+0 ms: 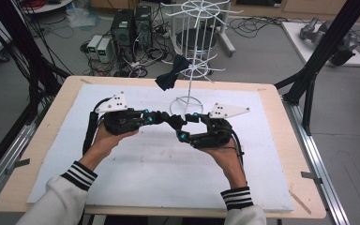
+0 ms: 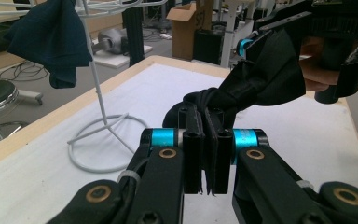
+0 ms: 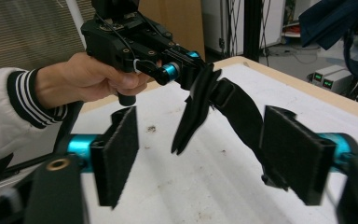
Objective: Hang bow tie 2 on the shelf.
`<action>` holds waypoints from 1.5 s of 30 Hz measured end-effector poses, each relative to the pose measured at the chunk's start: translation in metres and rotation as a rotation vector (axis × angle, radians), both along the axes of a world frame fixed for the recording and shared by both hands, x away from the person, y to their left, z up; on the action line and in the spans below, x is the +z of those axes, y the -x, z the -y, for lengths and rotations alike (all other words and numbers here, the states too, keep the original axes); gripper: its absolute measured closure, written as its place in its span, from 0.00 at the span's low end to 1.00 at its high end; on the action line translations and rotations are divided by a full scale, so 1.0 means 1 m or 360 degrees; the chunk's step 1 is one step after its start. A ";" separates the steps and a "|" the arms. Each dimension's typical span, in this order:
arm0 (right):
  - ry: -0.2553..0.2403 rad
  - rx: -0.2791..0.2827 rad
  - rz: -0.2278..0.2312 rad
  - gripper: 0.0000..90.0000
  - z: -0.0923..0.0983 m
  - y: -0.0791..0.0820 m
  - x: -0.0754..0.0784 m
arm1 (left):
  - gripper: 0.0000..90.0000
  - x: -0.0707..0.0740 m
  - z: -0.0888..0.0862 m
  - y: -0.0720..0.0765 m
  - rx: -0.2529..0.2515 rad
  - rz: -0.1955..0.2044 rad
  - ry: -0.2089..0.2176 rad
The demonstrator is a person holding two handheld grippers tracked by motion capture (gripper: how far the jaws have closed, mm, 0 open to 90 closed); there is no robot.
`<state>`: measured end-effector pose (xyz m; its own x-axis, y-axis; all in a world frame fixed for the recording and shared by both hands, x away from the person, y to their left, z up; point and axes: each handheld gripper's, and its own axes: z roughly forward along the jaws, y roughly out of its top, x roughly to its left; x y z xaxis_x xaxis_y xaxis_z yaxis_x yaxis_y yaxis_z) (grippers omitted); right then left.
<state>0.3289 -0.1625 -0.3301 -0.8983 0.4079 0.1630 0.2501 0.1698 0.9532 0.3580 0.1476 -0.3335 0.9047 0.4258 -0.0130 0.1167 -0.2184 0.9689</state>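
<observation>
A black bow tie [image 1: 173, 120] hangs between my two grippers above the white mat [image 1: 159, 173]. My left gripper [image 1: 161, 117] is shut on one end of it; in the left gripper view the jaws [image 2: 206, 114] pinch the fabric [image 2: 265, 74]. My right gripper [image 1: 184, 124] is open around the other end. In the right gripper view its pads [image 3: 121, 149] stand wide apart, with the tie [image 3: 200, 107] dangling between them and its strap lying near the right pad. A dark blue bow tie [image 1: 172, 75] hangs on the white wire rack [image 1: 186, 101] just behind.
The rack's ring base [image 2: 107, 140] stands on the mat close to the far edge, right behind the grippers. Black frame posts [image 1: 318, 61] rise at the table's right and left. Computers [image 1: 124, 28] and cables lie on the floor beyond.
</observation>
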 end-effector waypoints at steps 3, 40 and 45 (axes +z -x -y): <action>0.0013 0.0015 0.0001 0.44 -0.004 -0.001 0.001 | 0.96 0.000 0.001 0.000 -0.0015 0.0014 -0.0005; 0.0118 -0.0040 0.0126 0.95 -0.007 0.003 0.006 | 0.13 -0.004 -0.016 0.000 0.0141 0.0149 0.0122; 0.0098 -0.0070 0.0130 0.95 -0.003 0.004 0.007 | 0.13 -0.008 -0.031 0.004 0.0176 0.0181 0.0146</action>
